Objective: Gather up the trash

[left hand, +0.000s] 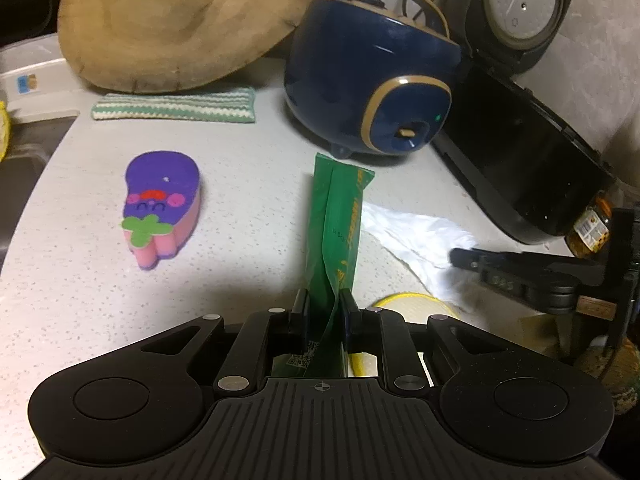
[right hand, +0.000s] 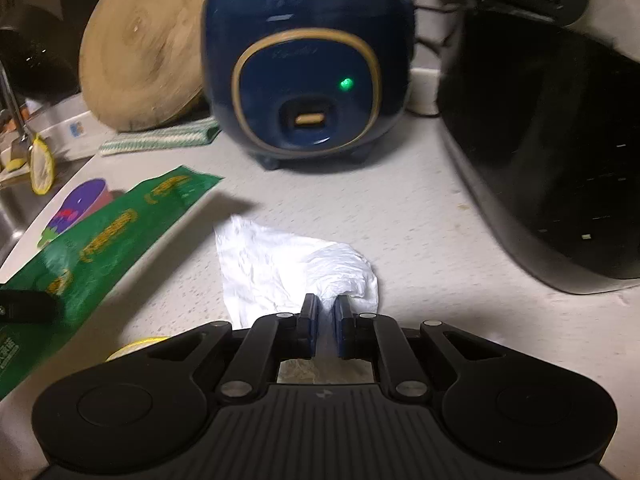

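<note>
Left wrist view, left to right. At the left edge, part of a sink (left hand: pixel 24 148). Left of centre on the speckled counter (left hand: pixel 248 208) lies a purple and pink sponge (left hand: pixel 160 208), well clear of the work. Behind it, a striped cloth (left hand: pixel 174 105) under a leaning wooden board (left hand: pixel 188 20). At centre, the left gripper (left hand: pixel 324 308) is clamped on a green wrapper (left hand: pixel 338 220); the pads pinch its near end, and the rest stands out forward above the counter. Upper centre right: a blue cooker (left hand: pixel 372 80). Beside it at right, a black appliance (left hand: pixel 532 168), lid raised. At lower right, a white crumpled tissue (left hand: pixel 416 240) lies on the counter, the other tool reaching onto it.

Right wrist view, left to right. The wrapper crosses the left of the frame. At lower centre, the right gripper (right hand: pixel 325 312) is closed on the tissue, a fold nipped between the pads, the rest spread on the counter ahead. No earlier picture is supplied.

Finding: both pieces of trash are gripped; the pickup step appears complete on both sides. No bin is visible in either view. The next move, in my judgement, calls for lifting the tissue clear without letting the thin fold slip, then carrying both items to a receptacle, keeping the wrapper's loose end away from the cooker.
</note>
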`<action>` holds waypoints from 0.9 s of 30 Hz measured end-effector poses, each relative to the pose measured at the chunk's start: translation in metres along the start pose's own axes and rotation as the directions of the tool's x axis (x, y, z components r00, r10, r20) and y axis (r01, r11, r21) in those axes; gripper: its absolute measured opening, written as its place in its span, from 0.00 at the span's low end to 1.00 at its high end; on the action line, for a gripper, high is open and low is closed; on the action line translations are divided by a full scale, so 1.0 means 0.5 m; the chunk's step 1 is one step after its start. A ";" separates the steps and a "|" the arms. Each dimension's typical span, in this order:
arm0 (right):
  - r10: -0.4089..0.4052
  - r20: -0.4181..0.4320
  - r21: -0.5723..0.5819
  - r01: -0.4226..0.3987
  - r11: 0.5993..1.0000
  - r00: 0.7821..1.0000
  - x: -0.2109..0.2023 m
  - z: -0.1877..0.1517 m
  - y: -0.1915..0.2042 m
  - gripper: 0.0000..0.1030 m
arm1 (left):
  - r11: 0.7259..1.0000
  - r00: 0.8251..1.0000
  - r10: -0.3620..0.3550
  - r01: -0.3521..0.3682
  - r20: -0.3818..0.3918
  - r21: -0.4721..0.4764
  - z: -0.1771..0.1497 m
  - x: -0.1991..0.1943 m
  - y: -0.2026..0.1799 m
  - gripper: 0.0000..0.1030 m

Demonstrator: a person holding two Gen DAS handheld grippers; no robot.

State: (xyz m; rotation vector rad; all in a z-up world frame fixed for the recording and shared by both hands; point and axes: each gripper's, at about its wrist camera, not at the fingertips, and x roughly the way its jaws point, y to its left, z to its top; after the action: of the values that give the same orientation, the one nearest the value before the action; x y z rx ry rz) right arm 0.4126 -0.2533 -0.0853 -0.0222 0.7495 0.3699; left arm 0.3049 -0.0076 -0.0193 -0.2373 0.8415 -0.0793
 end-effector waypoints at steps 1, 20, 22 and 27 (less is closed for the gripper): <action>-0.007 0.010 0.011 0.007 1.000 1.000 -0.008 0.000 -0.006 0.09 | 1.000 1.000 0.000 0.000 0.004 -0.002 -0.001 -0.003 0.003 0.18; 0.106 0.146 0.134 -0.126 0.983 0.984 -0.206 -0.002 0.058 0.07 | 0.999 0.968 -0.001 0.011 0.250 -0.042 -0.100 -0.269 0.152 0.18; 0.123 0.146 0.095 -0.138 0.986 0.982 -0.221 0.003 0.110 0.07 | 0.998 0.962 0.026 -0.007 0.273 -0.069 -0.125 -0.316 0.191 0.18; 0.200 0.147 -0.019 -0.200 0.980 0.969 -0.274 -0.015 0.252 0.07 | 0.988 0.954 0.080 -0.037 0.289 -0.150 -0.200 -0.407 0.278 0.18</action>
State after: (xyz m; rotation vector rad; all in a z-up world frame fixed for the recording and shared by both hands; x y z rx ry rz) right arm 0.2738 -0.1806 0.0148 0.0771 0.6052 0.5597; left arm 0.0916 0.1428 0.0313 -0.3496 0.5558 0.0719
